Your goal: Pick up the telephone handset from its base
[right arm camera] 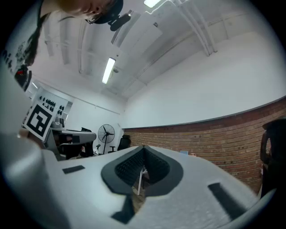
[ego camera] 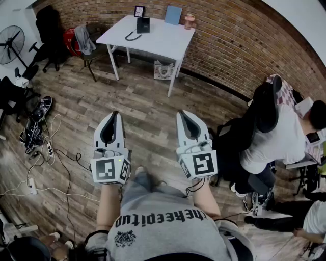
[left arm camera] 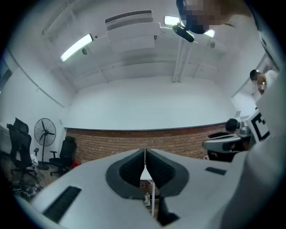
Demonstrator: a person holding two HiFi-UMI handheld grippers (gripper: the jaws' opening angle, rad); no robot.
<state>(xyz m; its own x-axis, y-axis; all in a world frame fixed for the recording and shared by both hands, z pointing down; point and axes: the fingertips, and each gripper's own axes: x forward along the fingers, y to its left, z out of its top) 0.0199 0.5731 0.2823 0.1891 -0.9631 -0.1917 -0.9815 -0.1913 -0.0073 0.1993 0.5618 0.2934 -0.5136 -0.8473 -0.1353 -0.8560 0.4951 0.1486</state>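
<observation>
A white table (ego camera: 163, 41) stands far ahead by the brick wall. On it sits a black telephone base (ego camera: 143, 24), and a curved black piece that looks like the handset (ego camera: 132, 36) lies just in front of it. My left gripper (ego camera: 115, 114) and right gripper (ego camera: 183, 112) hover side by side over the wooden floor, well short of the table. Both point towards it, both are shut, and neither holds anything. In the left gripper view the left gripper (left arm camera: 145, 152) has its jaws pressed together. The right gripper (right arm camera: 143, 147) looks the same in its own view.
A picture frame (ego camera: 139, 11), a blue board (ego camera: 173, 15) and a jar (ego camera: 189, 21) share the table, with a bag (ego camera: 164, 70) under it. A person in a black chair (ego camera: 270, 127) sits at right. At left are a fan (ego camera: 10, 43), shoes (ego camera: 36, 122) and floor cables (ego camera: 56, 153).
</observation>
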